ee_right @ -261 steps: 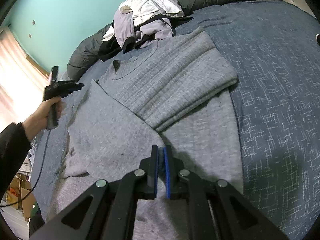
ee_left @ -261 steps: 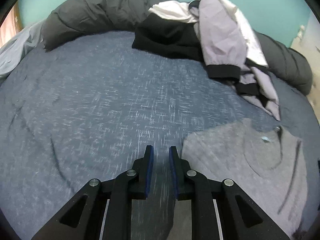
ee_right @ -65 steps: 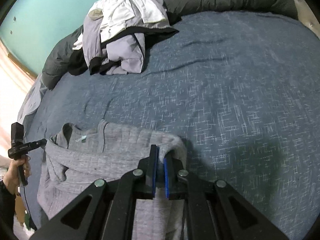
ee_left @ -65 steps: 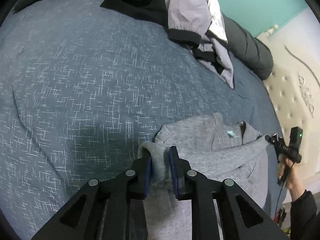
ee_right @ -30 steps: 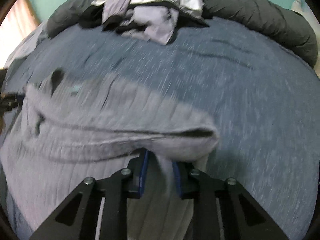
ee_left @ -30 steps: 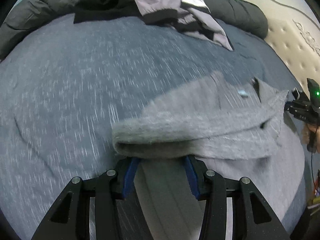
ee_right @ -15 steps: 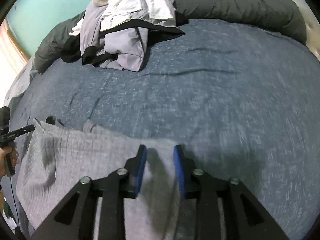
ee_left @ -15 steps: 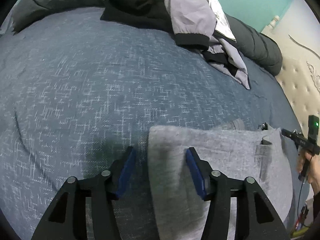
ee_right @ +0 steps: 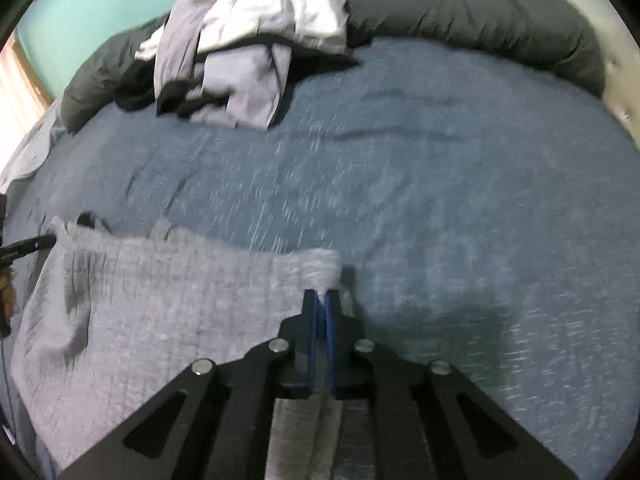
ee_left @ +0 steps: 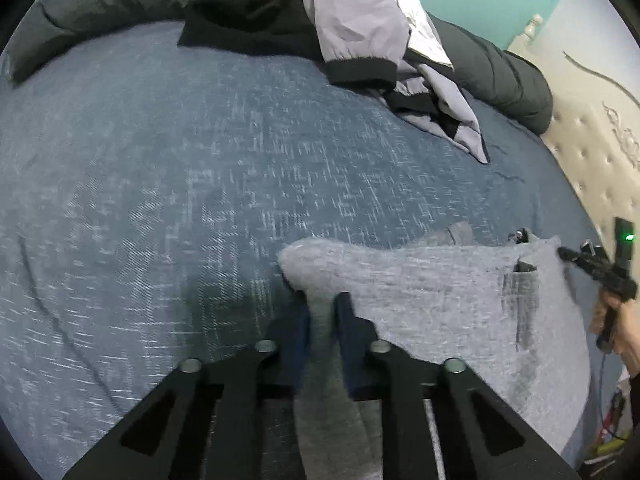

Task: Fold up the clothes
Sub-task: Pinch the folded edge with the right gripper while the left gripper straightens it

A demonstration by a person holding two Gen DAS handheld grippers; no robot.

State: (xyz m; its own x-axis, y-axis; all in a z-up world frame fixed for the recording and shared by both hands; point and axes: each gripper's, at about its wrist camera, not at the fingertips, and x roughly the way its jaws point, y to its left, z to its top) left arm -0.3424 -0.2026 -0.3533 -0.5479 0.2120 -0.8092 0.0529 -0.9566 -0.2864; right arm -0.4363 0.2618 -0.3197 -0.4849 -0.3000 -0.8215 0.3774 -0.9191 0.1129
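A grey knit sweater [ee_left: 440, 288] lies folded on the blue bed cover [ee_left: 200, 160]. My left gripper [ee_left: 323, 304] is shut on its near left corner, with grey fabric pinched between the blue pads. In the right wrist view the same sweater [ee_right: 160, 300] spreads to the left, and my right gripper [ee_right: 320, 297] is shut on its right corner, a bunch of knit standing up past the tips. Each view catches the other gripper at the sweater's far end: the right one [ee_left: 592, 268] in a hand [ee_left: 624, 320], the left one [ee_right: 24, 246] at the picture's edge.
A heap of lilac, white and black clothes [ee_left: 352, 20] [ee_right: 248, 48] sits at the back of the bed. A dark rolled duvet [ee_left: 500, 72] [ee_right: 480, 12] runs along the far edge. A tufted cream headboard [ee_left: 592, 140] stands at the right.
Both grippers stood open over the sweater's folded edge half a second ago. Now each has closed on a corner of it, and the fabric bunches up at the tips.
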